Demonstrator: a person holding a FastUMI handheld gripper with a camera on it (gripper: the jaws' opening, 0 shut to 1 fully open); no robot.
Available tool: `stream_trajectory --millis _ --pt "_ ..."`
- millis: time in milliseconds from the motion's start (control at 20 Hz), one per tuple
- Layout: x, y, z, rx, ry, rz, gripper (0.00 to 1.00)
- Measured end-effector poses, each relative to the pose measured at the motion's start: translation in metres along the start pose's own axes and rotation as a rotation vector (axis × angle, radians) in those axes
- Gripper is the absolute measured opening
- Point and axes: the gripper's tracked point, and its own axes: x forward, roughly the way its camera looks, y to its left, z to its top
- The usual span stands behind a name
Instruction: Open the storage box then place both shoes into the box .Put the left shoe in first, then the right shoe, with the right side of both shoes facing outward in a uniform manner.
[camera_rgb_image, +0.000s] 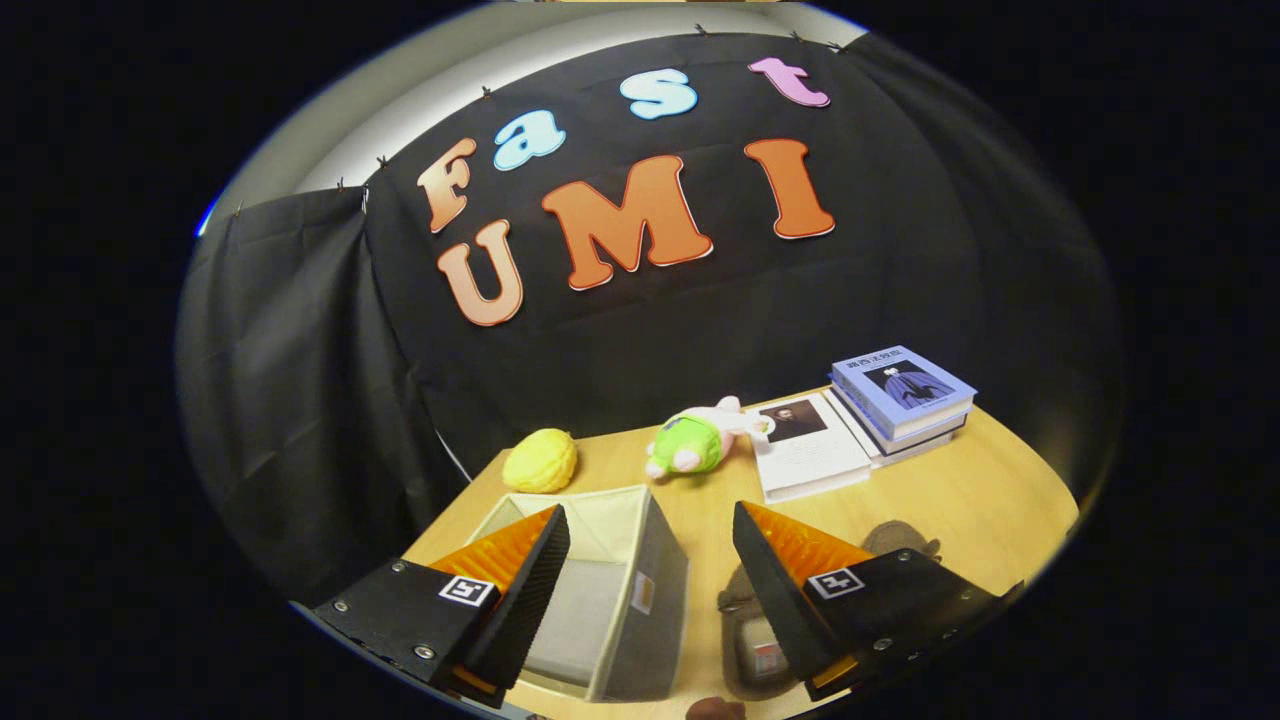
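The gripper (650, 570) hangs above the table (980, 500) with its fingers spread wide and nothing held between them. Under the gap, reaching below the left finger, stands the storage box (610, 590), a pale fabric cube whose top is open, so that its light lining shows inside. Beneath the right finger lie the shoes (755, 640), brown and fuzzy, largely covered by that finger; one toe (905, 538) pokes out beyond the fingertip, and I cannot tell from here which shoe is the left one.

Judging by their look, the shoes are soft, light slippers rather than stiff footwear. The plush upper will likely crush under the pads and give good friction, so slipping is a small worry, but a pinch on the loose fluff alone may let the shoe droop or twist. A hold across the collar or the side wall near the middle, where sole and upper meet, seems the firmest, and it keeps the shoe level for setting it in with its right side outward. The box looks light with thin cloth walls, so it may slide or fold if a shoe pushes on its rim.

Beyond the fingers lie a yellow lemon toy (540, 461), a green and pink plush toy (695, 443) and books (900, 400), well apart from the work
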Motion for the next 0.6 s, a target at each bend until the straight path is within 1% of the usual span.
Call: stream_trajectory --millis 150,300,600 --pt "0.000 -0.015 -0.017 -0.048 0.011 -0.037 0.98" --pt "0.001 -0.036 -0.037 -0.091 0.029 -0.098 0.98" --pt "0.000 -0.070 -0.080 -0.110 0.090 -0.182 0.98"
